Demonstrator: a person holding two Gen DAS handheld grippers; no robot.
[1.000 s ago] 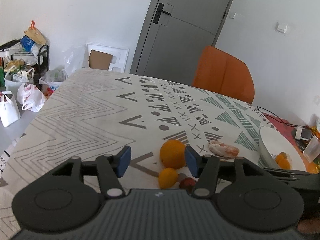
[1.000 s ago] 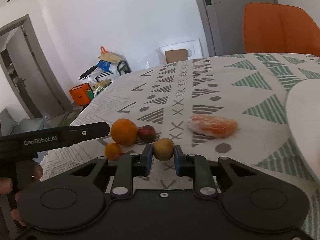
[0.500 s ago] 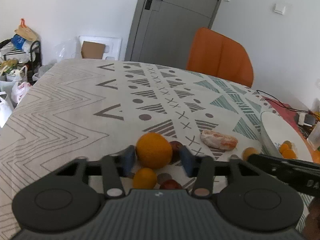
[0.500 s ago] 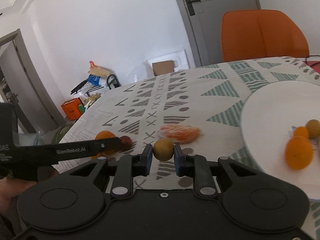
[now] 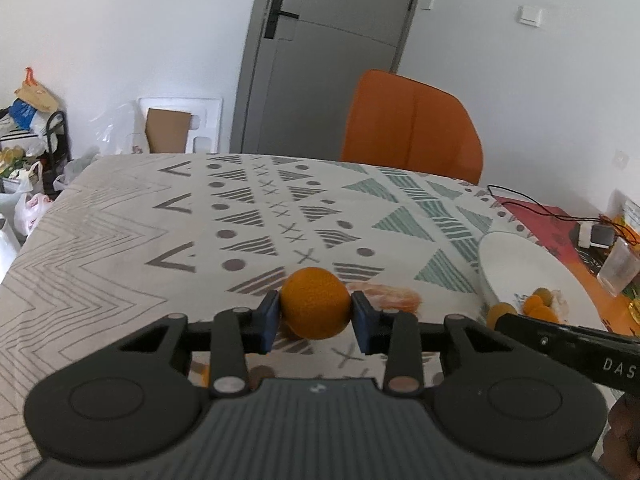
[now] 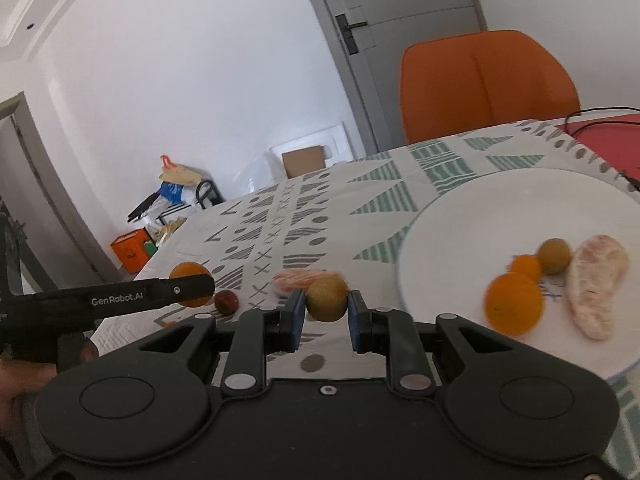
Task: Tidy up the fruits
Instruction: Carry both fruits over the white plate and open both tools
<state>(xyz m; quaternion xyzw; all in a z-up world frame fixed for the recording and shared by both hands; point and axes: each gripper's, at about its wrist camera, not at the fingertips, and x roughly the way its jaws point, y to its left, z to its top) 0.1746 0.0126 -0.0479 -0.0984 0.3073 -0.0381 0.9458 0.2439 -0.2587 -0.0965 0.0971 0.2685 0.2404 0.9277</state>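
Observation:
My left gripper (image 5: pixel 315 322) is shut on a large orange (image 5: pixel 315 309) just above the patterned tablecloth. My right gripper (image 6: pixel 323 319) is shut on a small yellow-green fruit (image 6: pixel 327 295) and holds it left of the white plate (image 6: pixel 472 200). The plate holds an orange (image 6: pixel 514 309), a small orange fruit (image 6: pixel 527 267), a yellow-green fruit (image 6: pixel 554 255) and a peeled pinkish segment (image 6: pixel 596 285). A peeled orange piece (image 5: pixel 394 298) lies on the cloth behind the left gripper. A dark red fruit (image 6: pixel 226 302) lies on the cloth.
An orange chair (image 5: pixel 412 126) stands at the table's far side. A black cable (image 5: pixel 532 204), a small device (image 5: pixel 596 236) and a clear cup (image 5: pixel 618 268) sit at the table's right end. Bags and a rack (image 5: pixel 28 152) stand on the floor at left.
My left gripper closed on the large orange and lifted it clear of the small fruits. My right gripper carried the yellow-green fruit rightward to the plate's edge.

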